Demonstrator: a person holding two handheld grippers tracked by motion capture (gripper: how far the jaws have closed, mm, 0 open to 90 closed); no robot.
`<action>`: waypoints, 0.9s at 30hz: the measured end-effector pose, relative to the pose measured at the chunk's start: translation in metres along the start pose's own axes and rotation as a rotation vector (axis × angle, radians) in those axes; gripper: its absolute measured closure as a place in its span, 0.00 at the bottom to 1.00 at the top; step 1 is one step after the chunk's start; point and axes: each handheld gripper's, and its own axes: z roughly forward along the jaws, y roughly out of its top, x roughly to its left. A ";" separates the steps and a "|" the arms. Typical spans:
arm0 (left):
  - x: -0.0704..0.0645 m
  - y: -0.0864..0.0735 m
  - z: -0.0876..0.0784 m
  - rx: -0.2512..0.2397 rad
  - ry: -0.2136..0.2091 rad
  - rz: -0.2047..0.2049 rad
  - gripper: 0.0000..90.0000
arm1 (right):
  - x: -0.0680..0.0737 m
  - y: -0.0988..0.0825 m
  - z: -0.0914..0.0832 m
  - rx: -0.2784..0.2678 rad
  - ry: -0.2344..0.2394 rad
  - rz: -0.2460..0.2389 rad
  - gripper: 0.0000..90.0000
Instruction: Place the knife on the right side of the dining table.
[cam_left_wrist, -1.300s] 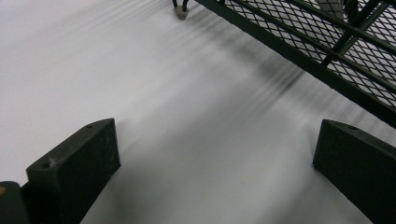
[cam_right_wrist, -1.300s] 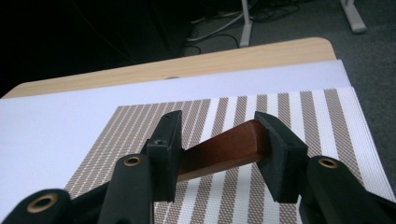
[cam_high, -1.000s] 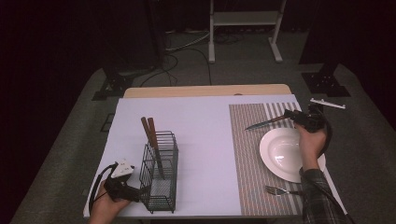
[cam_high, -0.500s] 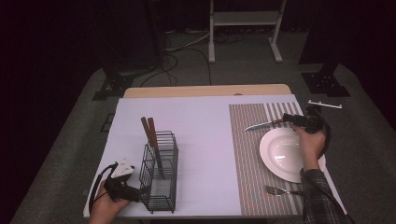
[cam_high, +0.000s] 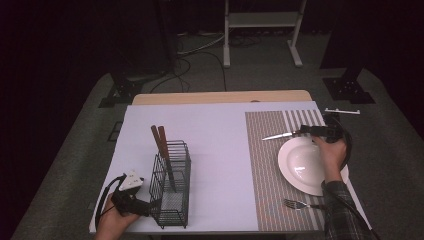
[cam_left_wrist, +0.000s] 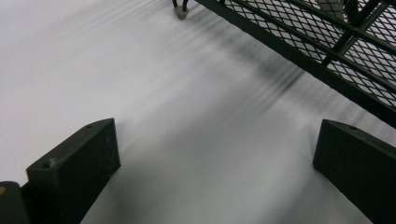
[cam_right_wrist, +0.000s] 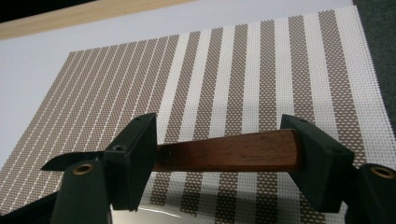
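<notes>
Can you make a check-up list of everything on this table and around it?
Surface: white table cover, striped placemat at the right.
Job's things: wooden-handled knife on the placemat beyond the white plate; fork nearer; wire caddy holding two wooden-handled utensils.
Clutter: nothing seen.
Grippers: left gripper open beside the caddy; right gripper open, jaws just been opening, knife handle between them.
Cables: black loop at the left gripper; floor cables behind.
Surroundings: dark floor, white stand.

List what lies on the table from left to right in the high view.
left gripper → wire caddy → striped placemat → fork, near edge. The knife, the white plate and the right gripper overlap, so they stay unordered.
</notes>
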 end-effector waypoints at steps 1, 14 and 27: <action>0.000 0.000 0.000 0.000 0.000 0.000 0.00 | 0.000 0.000 0.000 0.003 -0.005 -0.003 0.30; 0.000 0.000 0.000 0.000 0.000 0.000 0.00 | 0.003 0.001 0.007 0.081 -0.084 -0.045 0.26; 0.000 0.000 0.000 0.001 -0.001 -0.001 0.00 | 0.004 0.002 0.005 0.080 -0.106 -0.052 0.26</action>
